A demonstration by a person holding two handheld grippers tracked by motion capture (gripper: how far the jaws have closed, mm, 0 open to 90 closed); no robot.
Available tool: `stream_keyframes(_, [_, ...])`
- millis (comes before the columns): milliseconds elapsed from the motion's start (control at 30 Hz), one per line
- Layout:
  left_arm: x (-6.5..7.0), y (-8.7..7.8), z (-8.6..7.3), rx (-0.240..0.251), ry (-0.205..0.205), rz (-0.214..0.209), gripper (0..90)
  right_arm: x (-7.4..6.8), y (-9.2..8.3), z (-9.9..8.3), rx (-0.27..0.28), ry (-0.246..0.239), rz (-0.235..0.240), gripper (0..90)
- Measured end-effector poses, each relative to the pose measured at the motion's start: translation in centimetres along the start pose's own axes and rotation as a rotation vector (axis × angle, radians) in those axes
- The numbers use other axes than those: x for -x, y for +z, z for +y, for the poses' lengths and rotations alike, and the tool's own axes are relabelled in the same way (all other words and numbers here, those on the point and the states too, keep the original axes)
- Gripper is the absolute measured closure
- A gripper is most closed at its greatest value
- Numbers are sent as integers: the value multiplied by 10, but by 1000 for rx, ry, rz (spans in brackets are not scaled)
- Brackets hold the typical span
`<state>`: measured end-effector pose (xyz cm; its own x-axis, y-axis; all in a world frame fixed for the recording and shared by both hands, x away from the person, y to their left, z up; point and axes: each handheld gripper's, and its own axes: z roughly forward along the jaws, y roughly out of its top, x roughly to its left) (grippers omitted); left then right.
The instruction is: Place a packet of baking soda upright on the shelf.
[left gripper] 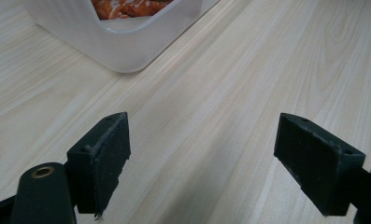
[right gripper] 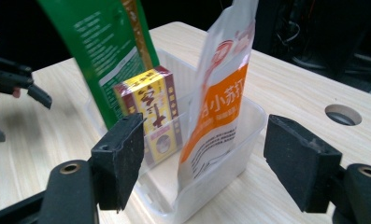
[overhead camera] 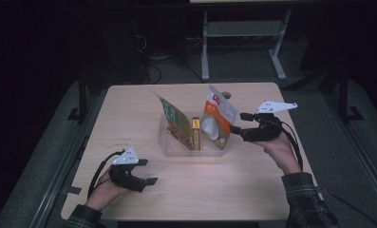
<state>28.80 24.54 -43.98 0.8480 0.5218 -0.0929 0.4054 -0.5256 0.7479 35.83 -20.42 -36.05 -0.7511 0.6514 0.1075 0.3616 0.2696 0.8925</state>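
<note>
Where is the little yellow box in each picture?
High view: the yellow box stands in the middle of the clear bin, between the green pouch and the orange-and-white pouch.
Left gripper view: the box is not in it; a bin corner is at the top.
Right gripper view: the box is left of centre.
Shared landmark: the clear bin.

Orange-and-white pouch [right gripper: 220, 107], green packet [right gripper: 108, 51], yellow-and-maroon box [right gripper: 150, 112].
</note>
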Motion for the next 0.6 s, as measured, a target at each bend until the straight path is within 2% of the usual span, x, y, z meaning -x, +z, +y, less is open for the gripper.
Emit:
stream_keyframes(300, [1,0,0,5,12,-13,179,-6,-10,-20,-7,-4,21,269])
stream_keyframes(400, [1,0,0,2,16,-19,179,-9,-13,-28,-14,-24,24,267])
stream_keyframes(600, [3,2,0,2,21,-30,179,-16,-17,-43,-28,-33,41,267])
